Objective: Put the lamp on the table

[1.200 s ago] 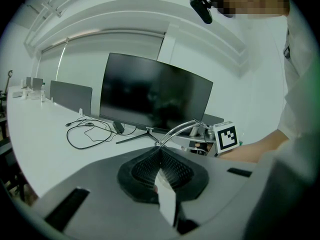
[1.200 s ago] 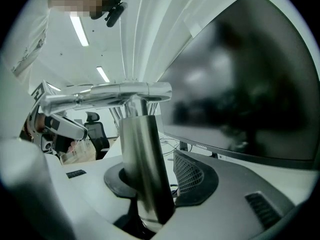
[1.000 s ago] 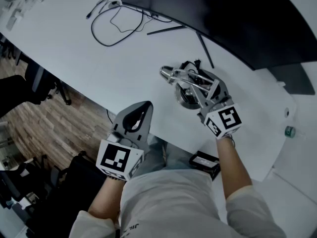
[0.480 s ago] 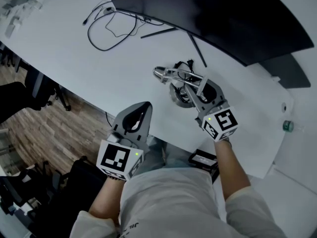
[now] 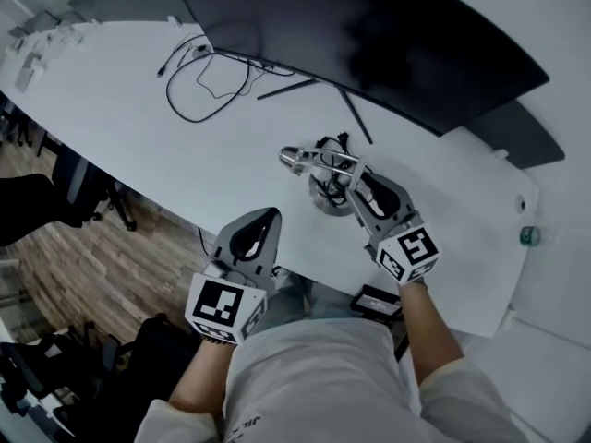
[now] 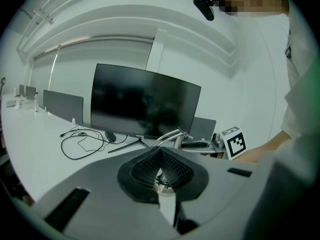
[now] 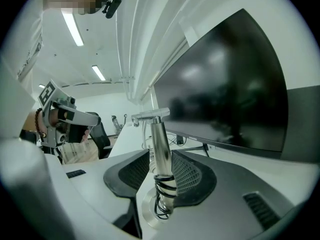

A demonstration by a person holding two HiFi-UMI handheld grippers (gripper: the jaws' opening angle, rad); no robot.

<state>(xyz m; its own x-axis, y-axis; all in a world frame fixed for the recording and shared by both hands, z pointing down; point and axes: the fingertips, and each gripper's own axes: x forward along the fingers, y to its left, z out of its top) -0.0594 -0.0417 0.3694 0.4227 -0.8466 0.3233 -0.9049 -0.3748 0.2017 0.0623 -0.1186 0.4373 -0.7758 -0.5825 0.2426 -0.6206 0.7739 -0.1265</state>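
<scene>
a slim silver metal desk lamp (image 5: 316,158) stands upright on the long white table (image 5: 129,118), its round base (image 5: 321,201) flat on the top just in front of the wide curved black monitor (image 5: 369,44). the right gripper (image 5: 355,179) reaches in from the near side with its jaws spread as wide as they go. the lamp's polished stem (image 7: 161,144) rises between the two dark ribbed pads (image 7: 192,176), close to each, and neither pad visibly presses on it. a black cord (image 7: 165,185) is wound in several turns round the foot of the stem, just above the base. the lamp's thin arm juts out from the top of the stem toward the person's left and ends in a small head. the left gripper (image 5: 270,216) hangs well apart from the lamp, by the table's front edge above the brown wood-plank floor (image 5: 102,247) — its jaws are pressed together at the tips with nothing between them. in the left gripper view the lamp and the right gripper's marker cube (image 6: 234,142) show beyond those closed tips, in front of the monitor.
</scene>
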